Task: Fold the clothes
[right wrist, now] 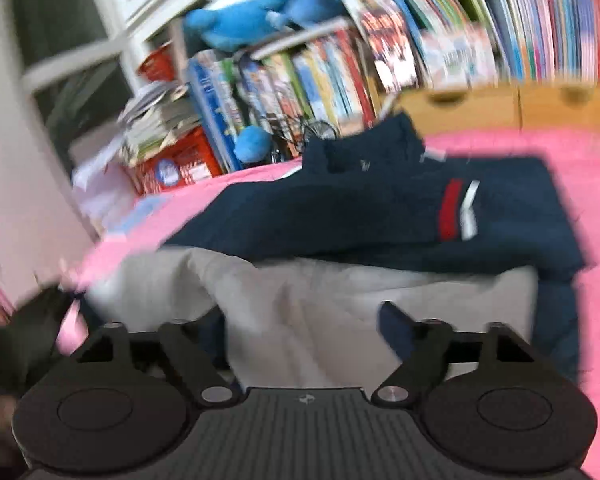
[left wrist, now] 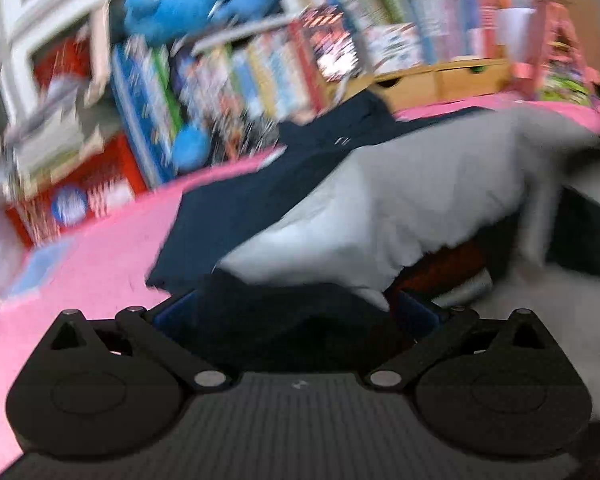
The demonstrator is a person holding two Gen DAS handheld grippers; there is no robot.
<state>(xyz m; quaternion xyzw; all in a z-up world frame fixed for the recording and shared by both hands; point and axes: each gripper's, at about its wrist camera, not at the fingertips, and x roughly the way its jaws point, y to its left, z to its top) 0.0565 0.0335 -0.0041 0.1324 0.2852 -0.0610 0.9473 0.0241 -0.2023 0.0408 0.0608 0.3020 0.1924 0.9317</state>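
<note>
Pink cloth covers the tabletop (right wrist: 572, 152), and behind it a shelf of brightly coloured books (right wrist: 328, 76) runs along the wall, blurred by camera motion, with a blue plush toy (right wrist: 240, 24) resting above the books and a red printed box (right wrist: 180, 164) standing at the shelf's left end. A row of light wooden drawers (right wrist: 480, 108) sits at the back edge of the tabletop.

A navy blue jacket with a red and white chest stripe (right wrist: 400, 208) lies spread across the middle of the pink tabletop, its collar towards the drawers. Its pale grey lining (right wrist: 300, 300) is turned up along the near edge, in front of both cameras.

The left claw (left wrist: 296, 316) sits low at the jacket's near-left edge. Dark navy fabric (left wrist: 284, 320) fills the space between its blue-padded fingers (left wrist: 176, 312), and the grey lining rises in a lifted fold just beyond; whether the fingers actually pinch the cloth cannot be told through the blur.

The right claw (right wrist: 300, 336) reaches into the grey lining at the near edge. One blue-padded finger (right wrist: 392, 328) shows on the right, standing wide of the other, which is largely hidden by cloth. Grey fabric lies between them, though a firm grip cannot be confirmed.

In the left wrist view the jacket (left wrist: 228, 208) stretches away towards the drawers (left wrist: 440, 80).
</note>
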